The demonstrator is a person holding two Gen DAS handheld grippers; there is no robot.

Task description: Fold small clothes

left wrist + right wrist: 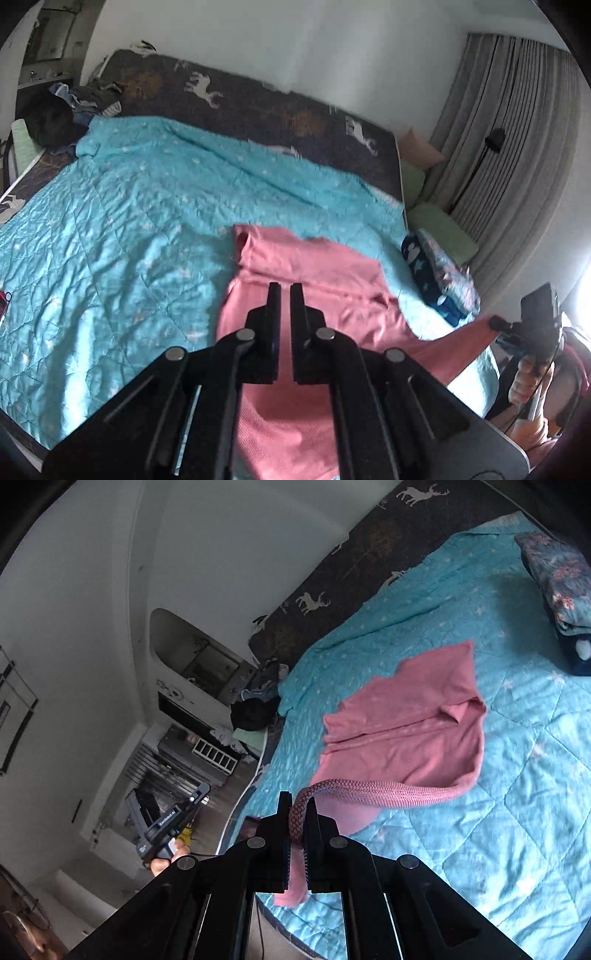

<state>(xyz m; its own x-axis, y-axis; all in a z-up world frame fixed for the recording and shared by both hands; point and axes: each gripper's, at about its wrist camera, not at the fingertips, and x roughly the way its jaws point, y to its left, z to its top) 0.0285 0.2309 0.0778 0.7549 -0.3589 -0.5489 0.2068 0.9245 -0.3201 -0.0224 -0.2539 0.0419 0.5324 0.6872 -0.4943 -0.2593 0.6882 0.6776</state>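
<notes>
Right wrist view: right tongs (297, 805) pinched on a rolled edge of the pink garment (406, 723), fabric hanging below the jaws. Left tongs (285, 295) pressed together over the same garment (314, 266), grip on cloth unclear. Garment's far part spread on the blue quilt (110, 221) of the bed; folded patterned clothes (439, 277) seen beyond.

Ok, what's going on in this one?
A person holds a gripper in each hand and is folding a pink top on a bed with a turquoise quilt. The right gripper is shut on the near hem of the top, which stretches taut back to the rest of it on the quilt. The left gripper is shut too, with pink cloth running under it; the pinch itself is hard to make out. A folded dark garment lies beside the top.
</notes>
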